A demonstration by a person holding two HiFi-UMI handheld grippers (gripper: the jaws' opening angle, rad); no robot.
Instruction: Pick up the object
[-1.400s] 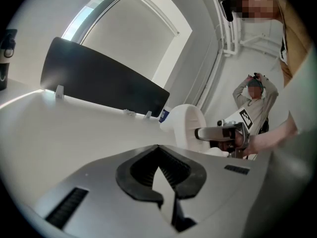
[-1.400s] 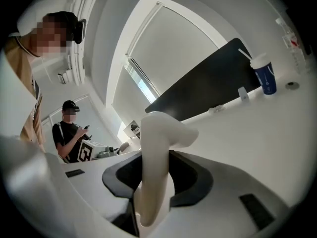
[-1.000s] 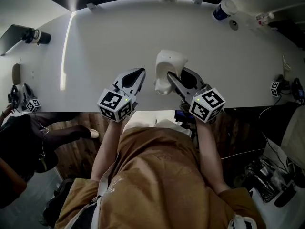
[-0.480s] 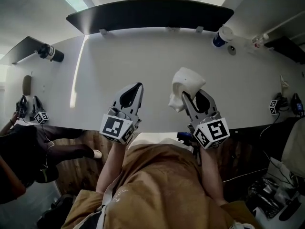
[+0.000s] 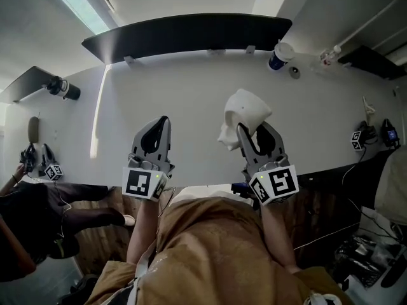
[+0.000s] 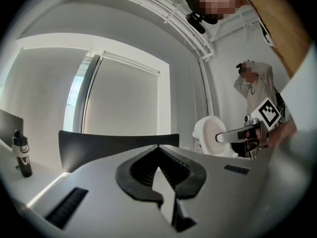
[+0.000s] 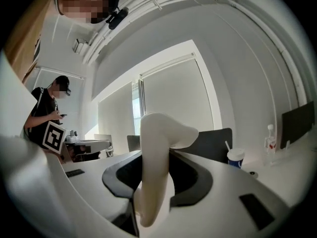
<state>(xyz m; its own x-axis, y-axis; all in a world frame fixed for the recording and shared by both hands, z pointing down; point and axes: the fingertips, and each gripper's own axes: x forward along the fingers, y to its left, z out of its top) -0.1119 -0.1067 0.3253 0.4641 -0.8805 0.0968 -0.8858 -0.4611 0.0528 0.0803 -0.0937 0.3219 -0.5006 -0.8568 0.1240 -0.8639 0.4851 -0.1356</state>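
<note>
Risks first:
- The right gripper (image 5: 255,129) has the white object (image 5: 245,112) by a narrow lower part, and the bulky rounded top sticks out past the jaw tips. We judge it top-heavy, so a quick tilt or wrist roll could pivot it in the pads.
- The surface looks smooth with no texture, so it could slip if the squeeze eases at all.
- The object hangs in the air over the near part of the table (image 5: 191,88), close to the front edge. A drop here could bounce it off the edge towards the person's lap or the floor.
- The left gripper (image 5: 163,121) is beside it, apart and not supporting, so there's no backup if it goes. Swinging the left one inward could knock the object.
- The cup (image 5: 278,54) at the far edge is well apart and not a concern.

Jaws:
- Right: about half open, clamped on the object from both sides.
- Left: tips together, nothing between them.

Object look: off-white and matte, one piece w/ a curved shell-like shape, a thick bulging top and a flatter slab running down between the jaws. It seems rigid. No markings visible, and we can't tell what it actually is.
</note>
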